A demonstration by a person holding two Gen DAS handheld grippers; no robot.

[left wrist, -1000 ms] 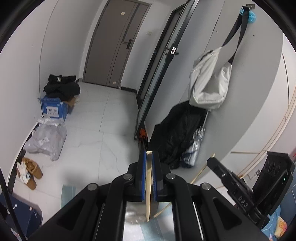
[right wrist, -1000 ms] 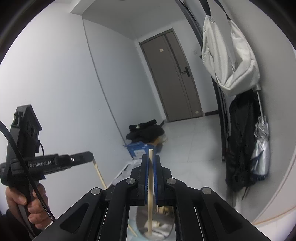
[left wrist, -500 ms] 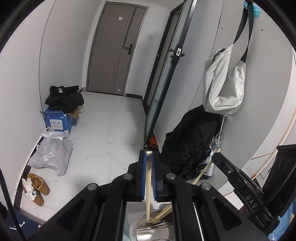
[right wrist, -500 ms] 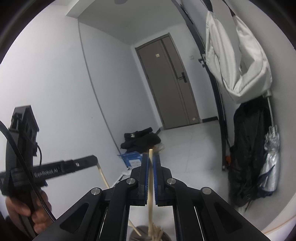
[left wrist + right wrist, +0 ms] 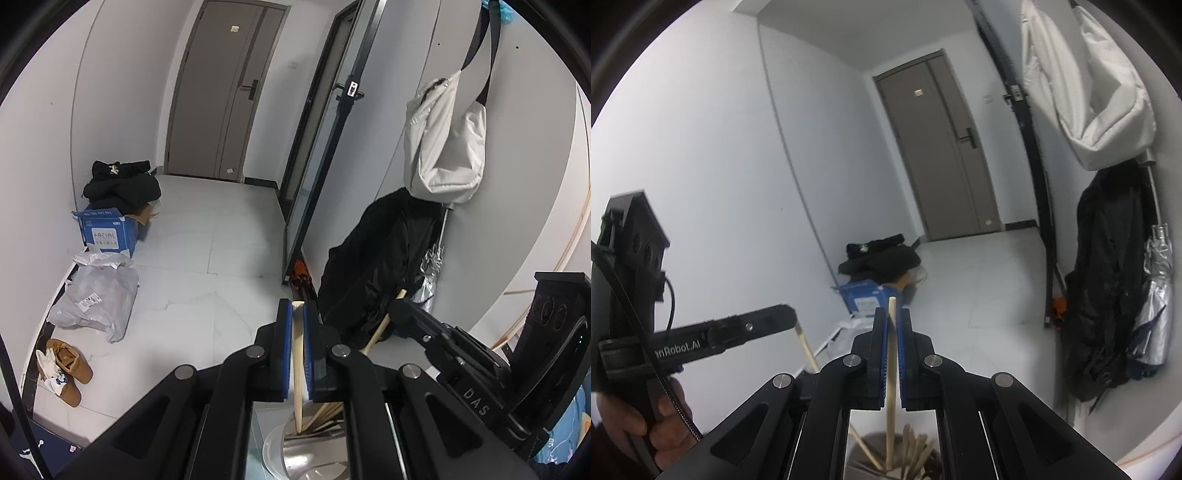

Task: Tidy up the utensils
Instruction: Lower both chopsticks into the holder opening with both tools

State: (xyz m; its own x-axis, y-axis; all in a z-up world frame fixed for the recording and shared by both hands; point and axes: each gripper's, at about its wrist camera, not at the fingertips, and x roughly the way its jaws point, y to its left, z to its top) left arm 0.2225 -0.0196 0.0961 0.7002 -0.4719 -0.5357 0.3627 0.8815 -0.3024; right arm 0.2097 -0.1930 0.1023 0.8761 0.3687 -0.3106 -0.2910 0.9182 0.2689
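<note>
left tongs: the left tongs (image 5: 298, 347) are clamped down on a pale, slim wooden chopstick (image 5: 297, 373), blue pads pinching it near its top end, barely any gap
right tongs: same deal, the right tongs (image 5: 893, 354) are squeezed shut on a second light wooden chopstick (image 5: 891, 384), gripped a bit below its top so a short stub pokes out above the pads
where the sticks are: both hang tip-down into a round shiny metal utensil cup (image 5: 295, 454) right below the tongs; a bunch of other wooden chopsticks (image 5: 916, 454) already lean in there. Can't see much of what the cup stands on, so no clue which edge it's near
how they'll handle: super light, stiff, smooth wood. I'd guess they swivel or slide between the pads pretty easily if bumped
where to hold: high up like this looks right to me, since it leaves the long lower part free to go into the cup
what could go wrong: the tip snagging on the leaning sticks or the rim, and the stick tilting in the grip
step: looks like lowering both in, not let go yet
</note>
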